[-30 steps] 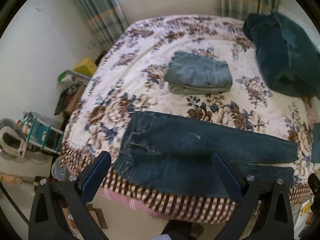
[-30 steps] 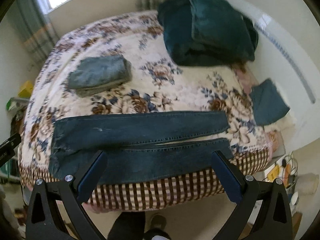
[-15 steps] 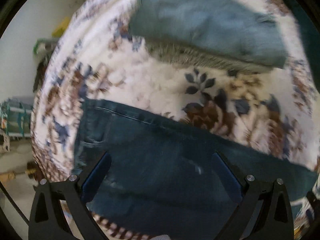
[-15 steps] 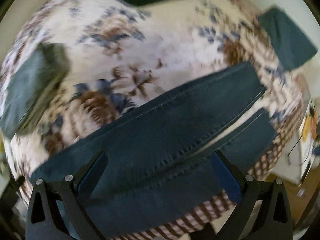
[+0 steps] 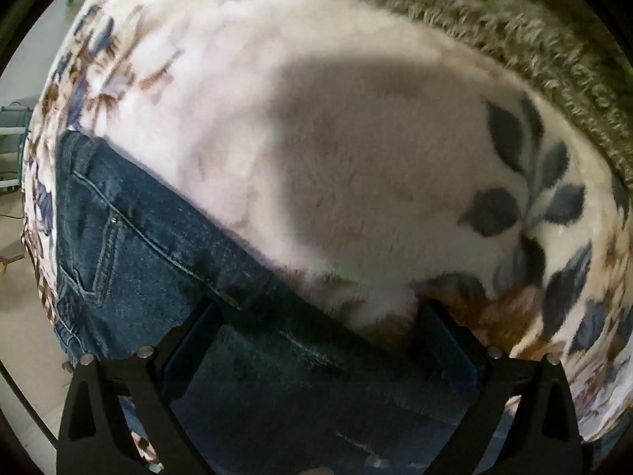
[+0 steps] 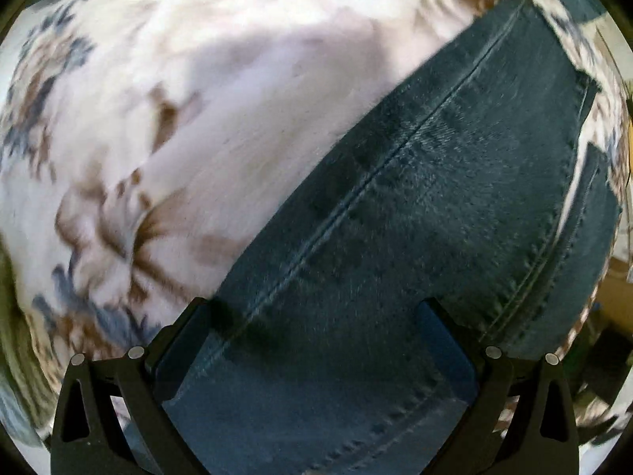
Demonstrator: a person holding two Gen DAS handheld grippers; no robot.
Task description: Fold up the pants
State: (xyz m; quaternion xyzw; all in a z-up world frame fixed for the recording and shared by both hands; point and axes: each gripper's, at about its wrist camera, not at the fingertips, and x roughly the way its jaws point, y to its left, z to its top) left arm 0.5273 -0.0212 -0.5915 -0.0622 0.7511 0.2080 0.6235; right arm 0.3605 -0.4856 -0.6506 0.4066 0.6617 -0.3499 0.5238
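Observation:
Dark blue jeans (image 5: 150,261) lie flat on a floral blanket (image 5: 356,138). In the left wrist view the waist and pocket end fills the lower left. My left gripper (image 5: 316,316) is open and pressed low over the jeans' far edge, one finger on the denim and one at the blanket. In the right wrist view the leg part of the jeans (image 6: 435,198) runs up to the right with its hem at the upper right. My right gripper (image 6: 316,312) is open, low over the leg's far edge, denim between its fingers.
A folded lighter pair of jeans with a fuzzy lining (image 5: 534,27) lies just beyond the left gripper. The bed's checked edge and the floor (image 6: 609,297) show at the right of the right wrist view.
Both grippers have dropped from high above the bed down onto the jeans' far edge. The view has closed in from the whole bed to denim and blanket. Both stay open.

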